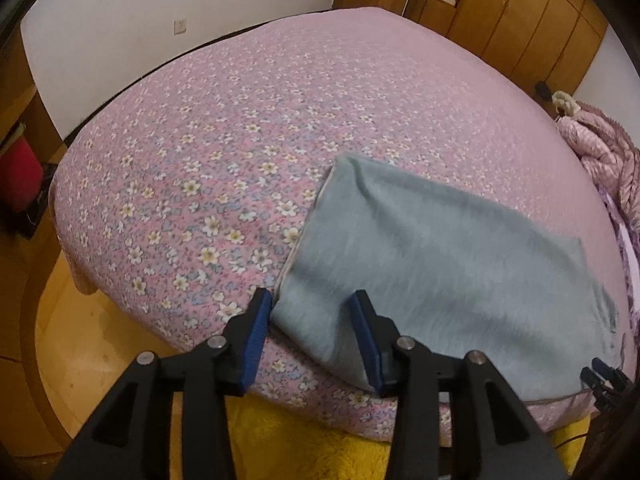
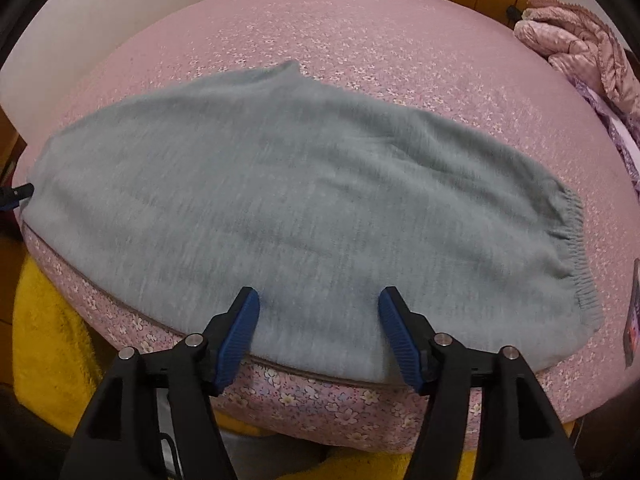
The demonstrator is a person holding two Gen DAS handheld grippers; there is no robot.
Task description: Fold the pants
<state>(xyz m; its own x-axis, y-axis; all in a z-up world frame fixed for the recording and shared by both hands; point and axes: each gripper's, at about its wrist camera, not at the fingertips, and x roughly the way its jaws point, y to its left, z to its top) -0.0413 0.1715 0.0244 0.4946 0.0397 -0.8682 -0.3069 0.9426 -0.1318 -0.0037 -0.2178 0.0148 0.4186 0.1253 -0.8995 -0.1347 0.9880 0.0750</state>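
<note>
Hovering at near bed edge: right gripper (image 2: 319, 336), jaws spread wide, nothing held, above near long edge of grey pants (image 2: 280, 208). Left gripper (image 1: 312, 336) likewise wide open, empty, straddling leg-end corner of pants (image 1: 420, 256). Pants lie flat on floral pink bed (image 1: 224, 152), apparently already folded leg on leg. Long axis runs left-right; elastic waistband (image 2: 576, 248) at right end, nearer right gripper; cuff end nearer left. Beyond: pink quilted jacket (image 2: 576, 44), wooden wardrobe (image 1: 520, 20). No readable writing or brand.

A bed (image 1: 224, 152) is being covered by a pink floral sheet; wooden wardrobes (image 1: 516, 20) are being backed against white walls (image 1: 160, 4).
</note>
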